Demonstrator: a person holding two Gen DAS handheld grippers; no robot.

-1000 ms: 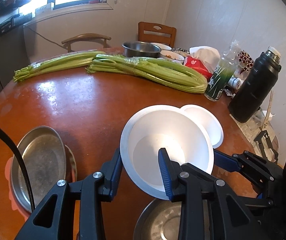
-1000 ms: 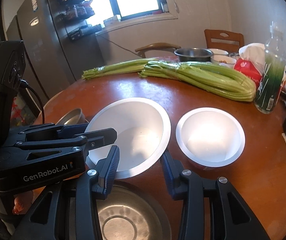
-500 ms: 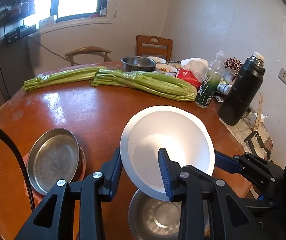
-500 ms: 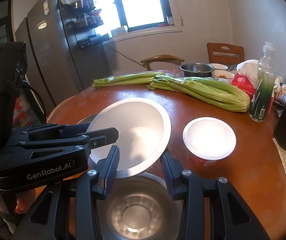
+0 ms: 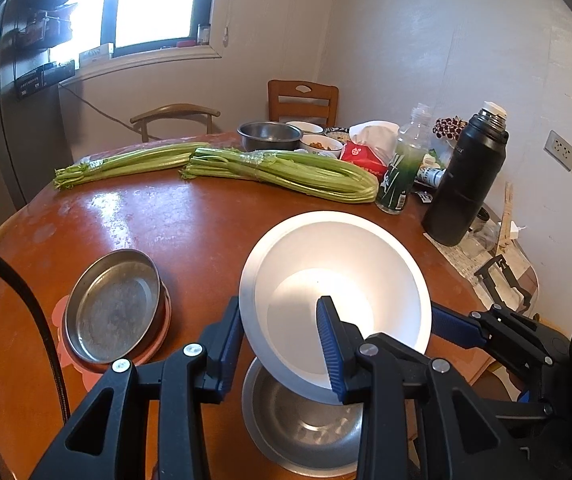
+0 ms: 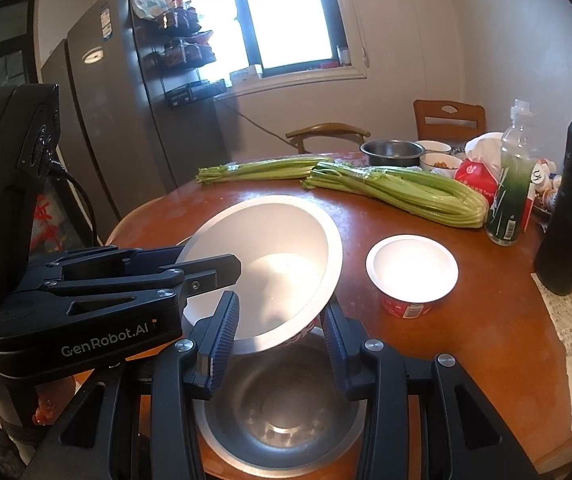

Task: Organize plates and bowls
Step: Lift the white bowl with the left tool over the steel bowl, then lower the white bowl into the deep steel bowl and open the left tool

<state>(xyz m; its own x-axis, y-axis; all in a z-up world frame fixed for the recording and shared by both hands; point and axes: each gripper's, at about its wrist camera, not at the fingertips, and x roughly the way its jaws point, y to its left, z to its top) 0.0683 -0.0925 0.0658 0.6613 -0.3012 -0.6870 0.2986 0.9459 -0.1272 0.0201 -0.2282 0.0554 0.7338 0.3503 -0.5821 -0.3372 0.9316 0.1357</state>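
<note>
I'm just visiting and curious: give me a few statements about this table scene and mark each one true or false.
1. Both grippers hold the large white bowl. True: the left gripper and the right gripper each clamp its rim.
2. The white bowl rests flat on the table. False: it is tilted, above a steel bowl.
3. The small white bowl is stacked inside the large one. False: it stands alone on the table.
4. Two bundles of celery lie on the far side of the table. True.
5. The black flask lies on its side. False: it stands upright.
</note>
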